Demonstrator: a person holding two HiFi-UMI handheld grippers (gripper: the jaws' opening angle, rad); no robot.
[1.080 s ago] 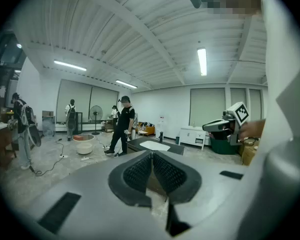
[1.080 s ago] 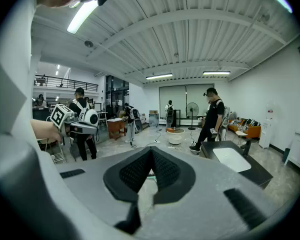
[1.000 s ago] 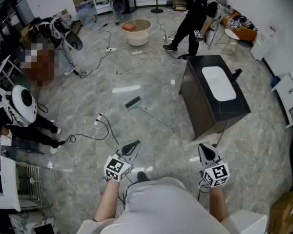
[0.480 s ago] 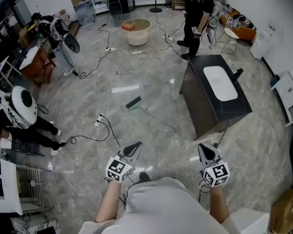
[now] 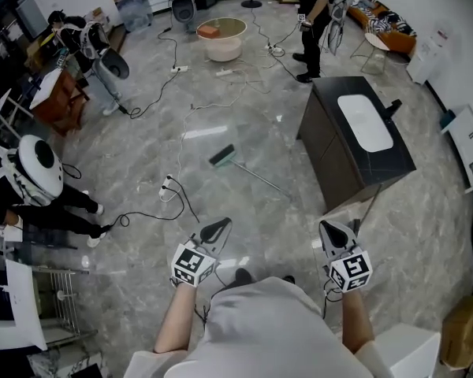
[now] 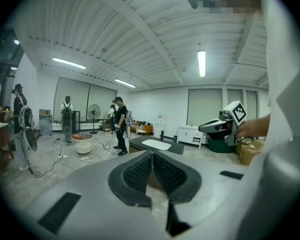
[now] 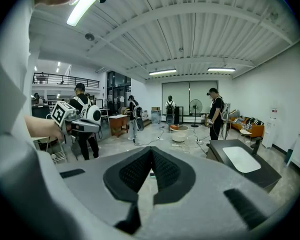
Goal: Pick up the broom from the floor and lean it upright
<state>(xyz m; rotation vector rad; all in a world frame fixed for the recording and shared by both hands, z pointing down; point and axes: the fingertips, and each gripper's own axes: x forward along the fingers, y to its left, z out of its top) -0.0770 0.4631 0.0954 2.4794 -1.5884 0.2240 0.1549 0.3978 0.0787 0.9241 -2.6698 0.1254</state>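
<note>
The left tool (image 5: 218, 227) is held low in front of the person, its two jaws pressed together with nothing between them; in its own view the dark ribbed pads meet along one line. The right tool (image 5: 336, 231) is level with it and well apart to the right, and its jaws are likewise together and empty. The broom (image 5: 248, 172) lies flat on the grey marble floor (image 5: 142, 156) ahead of both tools and well apart from them. Its dark head is at the far left end, roughly straight ahead of the left tool. Its thin handle runs back and to the right, towards the foot of a dark cabinet (image 5: 331, 156) with a white basin set in its top. That cabinet stands ahead of the right tool. A cable (image 5: 167, 189) with a white plug block curls on the floor ahead and to the left of the left tool, nearer than the broom head. Far beyond the broom a round pale tub (image 5: 223, 44) sits on the floor, and a person in black (image 5: 314, 10) stands near the cabinet's far end.
</note>
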